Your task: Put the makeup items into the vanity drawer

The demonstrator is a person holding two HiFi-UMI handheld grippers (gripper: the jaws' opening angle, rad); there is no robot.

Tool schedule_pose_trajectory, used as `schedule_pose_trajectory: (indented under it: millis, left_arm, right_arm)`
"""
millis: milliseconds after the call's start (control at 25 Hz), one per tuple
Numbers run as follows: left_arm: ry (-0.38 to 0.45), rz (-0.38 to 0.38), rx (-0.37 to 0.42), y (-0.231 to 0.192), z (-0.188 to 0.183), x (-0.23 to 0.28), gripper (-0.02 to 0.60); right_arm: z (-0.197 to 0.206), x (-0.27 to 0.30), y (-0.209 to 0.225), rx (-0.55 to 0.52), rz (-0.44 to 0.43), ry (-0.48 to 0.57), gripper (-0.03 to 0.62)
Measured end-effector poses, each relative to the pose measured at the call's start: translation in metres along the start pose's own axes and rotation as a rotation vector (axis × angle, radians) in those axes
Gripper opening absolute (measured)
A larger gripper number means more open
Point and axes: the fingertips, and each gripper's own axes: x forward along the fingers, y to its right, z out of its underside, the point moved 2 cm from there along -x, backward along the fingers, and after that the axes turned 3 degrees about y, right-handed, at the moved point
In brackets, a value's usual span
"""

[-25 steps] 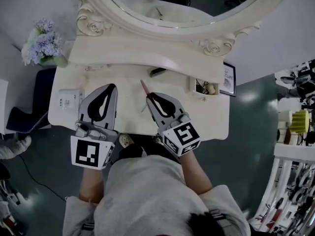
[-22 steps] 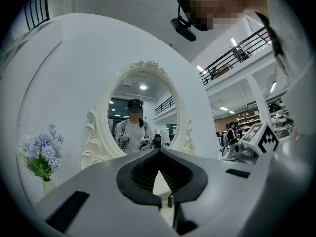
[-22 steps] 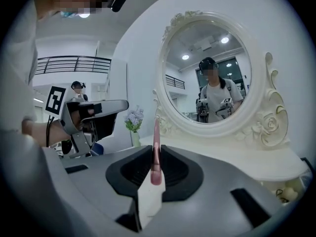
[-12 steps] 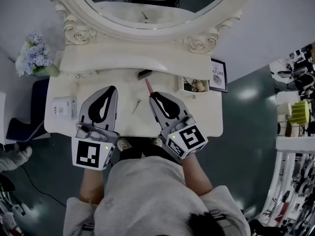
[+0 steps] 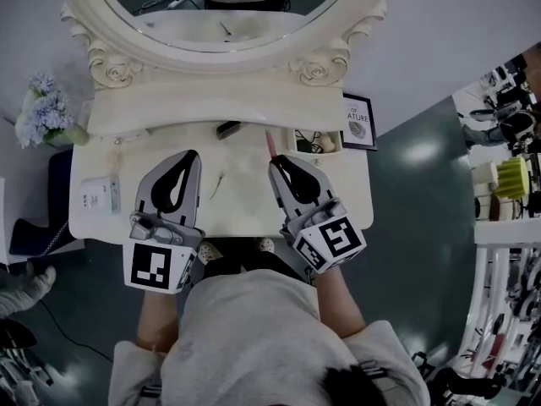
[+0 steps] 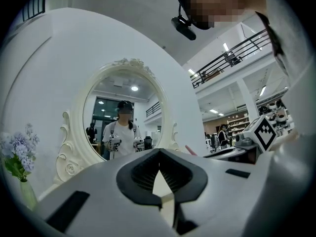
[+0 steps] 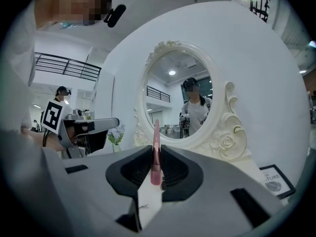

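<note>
While clamping what seems a pink stick point(image 5: 270, 141), right gripper point(image 5: 277, 162) angles inward.

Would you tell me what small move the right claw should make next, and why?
Probably ease the right claw slightly to its right, over the open drawer: it is shut on the pink makeup stick, which sits just left of that drawer, not yet above it.

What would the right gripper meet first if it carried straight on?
Probably the vanity's raised back ledge below the mirror; the pink makeup stick in the right gripper would touch first.
</note>
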Motion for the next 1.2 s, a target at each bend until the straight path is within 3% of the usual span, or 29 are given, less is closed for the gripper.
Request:
schedule_pose_trajectory:
  millis: [720,1200]
  left_arm:
    - [0.006,0.078,0.003,0.043,0.001,0.038,0.014]
    - [0.002,0.060,0.001,0.053,0.005,0.052,0.014]
  right_arm:
    - [-0.011,-0.056,0.068,0.011,0.160,0.047,0.057]
    - [0.001,-0.061,0.105,-0.031,0.169,-0.015,0.057]
